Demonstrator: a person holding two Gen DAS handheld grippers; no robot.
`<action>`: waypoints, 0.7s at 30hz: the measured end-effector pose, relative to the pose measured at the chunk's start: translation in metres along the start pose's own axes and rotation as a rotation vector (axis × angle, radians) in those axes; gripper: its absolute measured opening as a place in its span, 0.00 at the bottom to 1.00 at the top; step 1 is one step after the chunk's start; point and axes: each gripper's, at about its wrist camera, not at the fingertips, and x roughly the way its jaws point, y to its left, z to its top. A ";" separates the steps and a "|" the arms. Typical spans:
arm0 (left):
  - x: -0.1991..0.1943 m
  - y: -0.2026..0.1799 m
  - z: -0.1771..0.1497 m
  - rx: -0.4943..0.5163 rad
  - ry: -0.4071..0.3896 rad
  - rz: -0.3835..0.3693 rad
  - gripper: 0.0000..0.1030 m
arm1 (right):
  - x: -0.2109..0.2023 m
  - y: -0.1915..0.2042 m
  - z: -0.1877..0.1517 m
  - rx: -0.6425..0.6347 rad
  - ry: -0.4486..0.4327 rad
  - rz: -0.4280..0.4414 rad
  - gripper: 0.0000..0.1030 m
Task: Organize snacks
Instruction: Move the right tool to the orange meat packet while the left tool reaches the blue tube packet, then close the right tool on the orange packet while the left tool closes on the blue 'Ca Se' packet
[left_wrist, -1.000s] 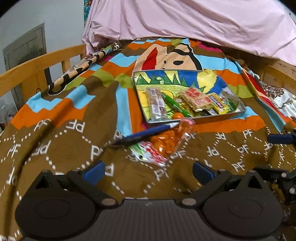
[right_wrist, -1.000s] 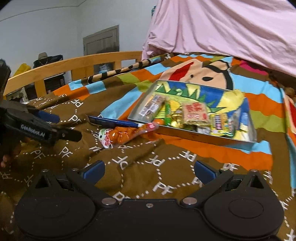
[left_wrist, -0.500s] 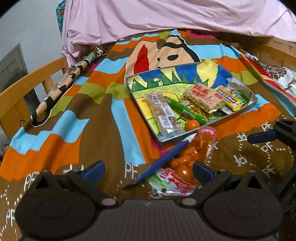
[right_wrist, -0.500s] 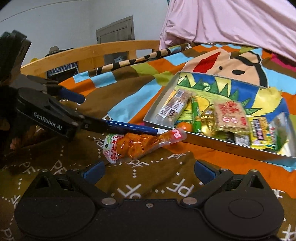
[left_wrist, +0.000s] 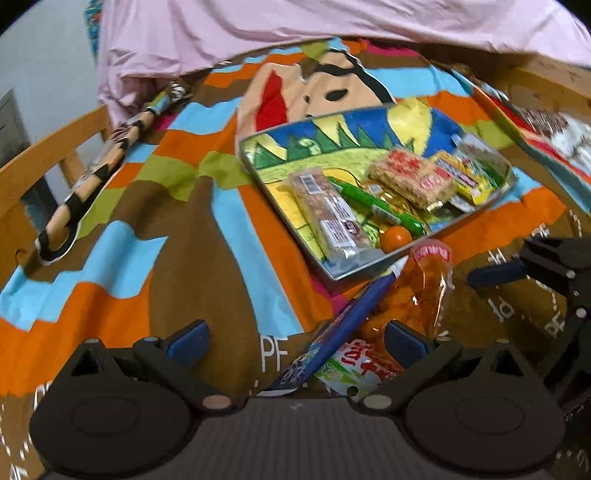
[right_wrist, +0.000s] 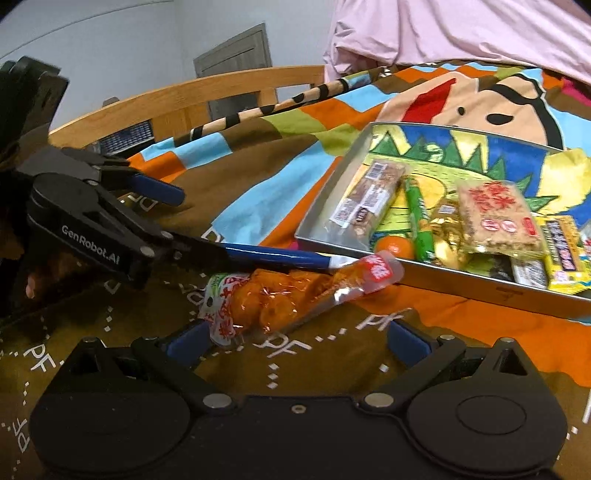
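Looking along your left gripper (left_wrist: 295, 341), you see its two blue-padded fingers spread wide with nothing between the pads; the blue stick packet (left_wrist: 345, 326) and the orange snack bag (left_wrist: 410, 306) lie on the blanket (left_wrist: 155, 206) just ahead of and between them. This view alone shows the far right side of the bed: a patterned cloth (left_wrist: 554, 129) and the wooden rail (left_wrist: 546, 83) there, with your right gripper (left_wrist: 517, 267) coming in at the right edge. The metal tray (left_wrist: 354, 267) sits beyond the loose snacks, holding a long nut bar (left_wrist: 330, 218), a green stick (left_wrist: 380, 208), a small orange ball (left_wrist: 395, 238), gold-wrapped sweets (left_wrist: 402, 201), a square rice cake (left_wrist: 412, 177) and a yellow packet (left_wrist: 467, 175). A pink sheet (left_wrist: 295, 33) is heaped behind.

From your right wrist, the right gripper (right_wrist: 295, 341) is likewise spread, empty, its left pad just beside the white end of the orange snack bag (right_wrist: 280, 299). Only here can you see the left gripper (right_wrist: 170, 210) from the side, a fingertip of your hand (right_wrist: 31, 288) showing behind it; its fingers stand apart over the near end of the blue stick packet (right_wrist: 273, 254), whose far tip reaches the tray (right_wrist: 461, 286) rim. Whether a pad touches the packet I cannot tell. This view also gives you the room: a pale wall (right_wrist: 110, 48), a grey door (right_wrist: 236, 59) and the wooden bed rail (right_wrist: 192, 96) with a striped roll (right_wrist: 273, 107) lying along it. The bag's clear red-printed end rests against the tray's near wall.
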 end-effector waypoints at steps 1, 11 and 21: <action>0.002 -0.001 0.001 0.018 0.003 -0.004 1.00 | 0.002 0.001 0.001 0.001 -0.002 0.000 0.99; 0.020 -0.007 0.021 0.190 0.031 -0.101 0.87 | 0.028 -0.002 0.009 0.067 0.013 0.040 0.85; 0.034 -0.011 0.023 0.162 0.111 -0.202 0.58 | 0.035 -0.003 0.007 0.150 0.008 0.077 0.66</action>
